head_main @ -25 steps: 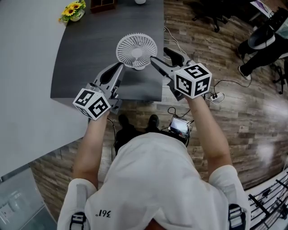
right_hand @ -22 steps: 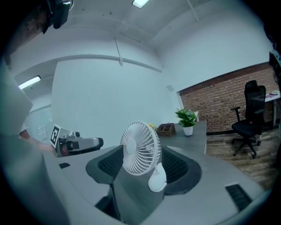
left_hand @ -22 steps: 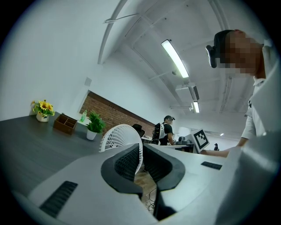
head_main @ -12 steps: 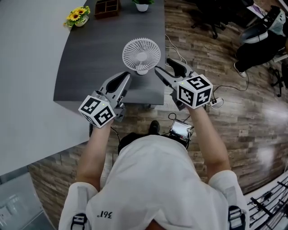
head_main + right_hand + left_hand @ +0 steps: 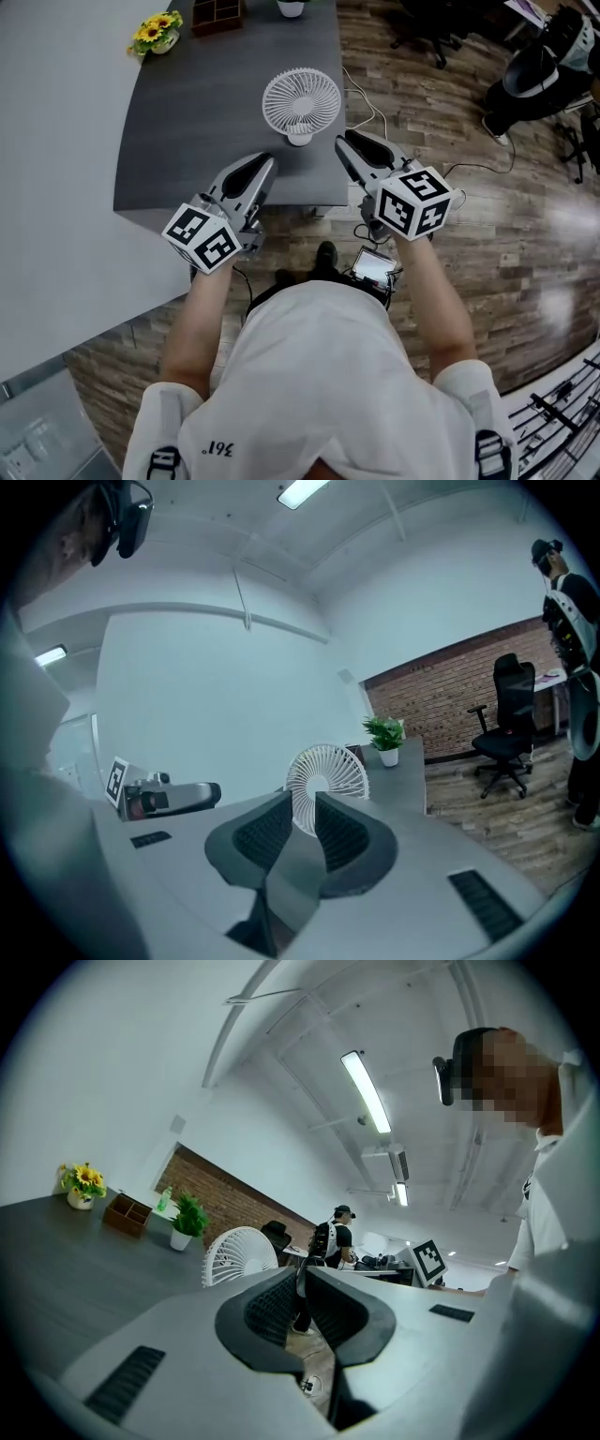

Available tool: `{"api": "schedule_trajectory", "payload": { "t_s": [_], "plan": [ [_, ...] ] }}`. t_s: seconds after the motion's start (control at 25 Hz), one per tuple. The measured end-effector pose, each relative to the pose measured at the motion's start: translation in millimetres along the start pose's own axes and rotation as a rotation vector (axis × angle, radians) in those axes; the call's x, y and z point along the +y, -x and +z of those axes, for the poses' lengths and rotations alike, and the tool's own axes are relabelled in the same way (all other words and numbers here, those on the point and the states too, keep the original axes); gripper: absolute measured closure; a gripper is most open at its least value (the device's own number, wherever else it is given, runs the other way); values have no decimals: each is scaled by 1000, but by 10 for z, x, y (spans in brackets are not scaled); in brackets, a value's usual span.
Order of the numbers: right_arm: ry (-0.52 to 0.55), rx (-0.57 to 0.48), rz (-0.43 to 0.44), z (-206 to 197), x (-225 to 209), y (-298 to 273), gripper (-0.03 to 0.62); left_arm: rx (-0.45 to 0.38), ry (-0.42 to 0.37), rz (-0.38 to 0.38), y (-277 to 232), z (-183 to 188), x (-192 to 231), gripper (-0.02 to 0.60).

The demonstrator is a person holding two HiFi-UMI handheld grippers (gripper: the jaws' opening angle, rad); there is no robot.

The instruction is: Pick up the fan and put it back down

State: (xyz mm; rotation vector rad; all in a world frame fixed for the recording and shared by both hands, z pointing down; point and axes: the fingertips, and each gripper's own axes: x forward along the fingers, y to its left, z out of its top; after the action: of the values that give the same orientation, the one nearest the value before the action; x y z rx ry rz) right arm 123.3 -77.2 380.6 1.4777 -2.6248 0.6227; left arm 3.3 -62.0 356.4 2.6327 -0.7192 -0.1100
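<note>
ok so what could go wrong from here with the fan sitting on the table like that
1. The fan stands upright close to the near right corner of the table. The right gripper, its jaws closing on nothing, hangs just short of it, so a stray sweep might tip the fan off the edge.
2. A white cable loops on the floor by that corner. I cannot tell whether it is the fan's, but a foot could snag it.

Fan [image 5: 301, 101] was white plastic, slatted grille, faint gloss. Desk [image 5: 206, 112] had dark grey top, matt and smooth. Floor [image 5: 450, 178] looked like brown wood planks, sheen where light struck. Left gripper [image 5: 265, 161] wore grey matt plastic shell; pads [image 5: 272, 1302] were dark, ribbed. Shirt [image 5: 319, 375] was white cloth, softly creased.
</note>
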Motion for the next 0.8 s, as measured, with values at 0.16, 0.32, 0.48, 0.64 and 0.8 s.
{"api": "schedule_trajectory", "payload": {
  "t_s": [0.16,0.32,0.48,0.64,0.8],
  "plan": [
    [-8,-24,-7,46,106,106,545,8,-1,-29,64,14,-86,546],
    [-2,-36,-11,60,208,175,556,26,-8,-39,125,7,-147,546],
    [6,-33,-17,53,294,173,563,42,-11,-57,188,16,-161,546],
    [8,-32,-23,57,397,209,572,46,4,-73,294,47,-206,548],
    [20,-32,-21,98,511,295,582,36,11,-88,405,138,-285,554]
  ]
}}
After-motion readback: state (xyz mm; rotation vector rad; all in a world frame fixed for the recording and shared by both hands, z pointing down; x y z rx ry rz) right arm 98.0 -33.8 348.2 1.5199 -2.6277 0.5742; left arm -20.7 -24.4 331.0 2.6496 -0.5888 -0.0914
